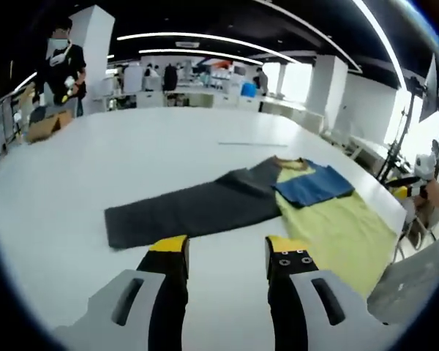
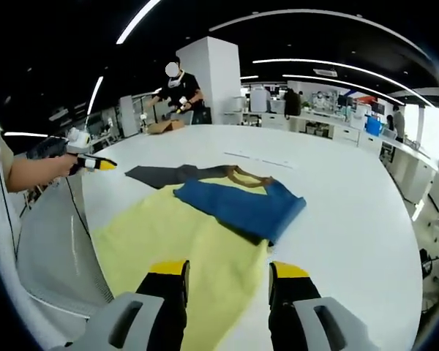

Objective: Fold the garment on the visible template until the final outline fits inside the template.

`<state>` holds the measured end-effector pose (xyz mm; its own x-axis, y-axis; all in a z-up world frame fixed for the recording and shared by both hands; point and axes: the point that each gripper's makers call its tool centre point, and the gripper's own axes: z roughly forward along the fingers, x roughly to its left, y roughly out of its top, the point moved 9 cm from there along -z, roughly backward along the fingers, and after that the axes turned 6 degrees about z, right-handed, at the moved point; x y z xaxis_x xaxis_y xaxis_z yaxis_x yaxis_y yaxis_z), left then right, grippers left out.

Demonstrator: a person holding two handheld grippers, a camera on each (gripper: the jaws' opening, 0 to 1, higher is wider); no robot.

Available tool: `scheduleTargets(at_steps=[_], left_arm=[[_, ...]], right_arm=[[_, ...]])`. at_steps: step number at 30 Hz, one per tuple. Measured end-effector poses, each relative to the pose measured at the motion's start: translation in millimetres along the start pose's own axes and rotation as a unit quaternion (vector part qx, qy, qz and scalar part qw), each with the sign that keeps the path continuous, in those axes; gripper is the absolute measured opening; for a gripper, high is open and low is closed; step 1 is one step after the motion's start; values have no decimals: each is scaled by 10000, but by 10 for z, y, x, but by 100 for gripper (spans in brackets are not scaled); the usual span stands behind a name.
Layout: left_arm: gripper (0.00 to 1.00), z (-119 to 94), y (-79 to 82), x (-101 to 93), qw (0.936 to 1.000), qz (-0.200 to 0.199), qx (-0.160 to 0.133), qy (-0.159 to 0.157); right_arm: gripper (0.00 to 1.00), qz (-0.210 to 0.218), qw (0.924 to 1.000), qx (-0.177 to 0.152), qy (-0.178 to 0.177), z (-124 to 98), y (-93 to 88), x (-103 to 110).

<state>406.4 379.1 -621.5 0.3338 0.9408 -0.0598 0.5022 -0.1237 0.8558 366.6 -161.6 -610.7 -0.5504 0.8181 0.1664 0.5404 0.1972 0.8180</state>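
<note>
Both grippers [image 1: 225,252] [image 2: 227,276] hang apart, empty; a careless grab could drag the garment [image 1: 197,208] off the yellow template [image 2: 183,248].

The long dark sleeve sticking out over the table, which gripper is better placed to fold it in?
Probably left: its open gripper sits right before the dark sleeve. The right gripper is over the yellow part, far from it.
</note>
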Motion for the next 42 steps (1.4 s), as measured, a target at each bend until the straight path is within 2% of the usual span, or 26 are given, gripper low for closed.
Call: scheduleTargets(at_steps=[6,11,17,21,30,34,38,42], left_arm=[[40,88,-20,229,9987,-59,166,472],[46,127,-87,429,9946,-200,334,963],[47,197,-267,686,9872,-556,659,1343],[46,232,-303,772,9842,-752,667,1457],[43,349,-395,853,9761,-1078,910,1653],[40,386,-379,878,9740,-1296,772,1688],[37,407,-386,920,9718,-1325,843,1759],[32,453,-366,921,9697,-1635,670,1686]], right_arm=[[41,-57,9999,104,53,-12,-36,31],[40,-6,9999,146,27,-24,-80,12],[40,-1,9998,181,15,-35,-101,8],[40,-16,9998,204,41,-38,-92,20],[40,-64,9995,308,9,-61,-109,18],[40,-78,9993,368,-54,-84,-142,-34],[40,-67,9991,402,-87,-93,-157,-52],[40,-35,9991,415,-111,-96,-175,-83]])
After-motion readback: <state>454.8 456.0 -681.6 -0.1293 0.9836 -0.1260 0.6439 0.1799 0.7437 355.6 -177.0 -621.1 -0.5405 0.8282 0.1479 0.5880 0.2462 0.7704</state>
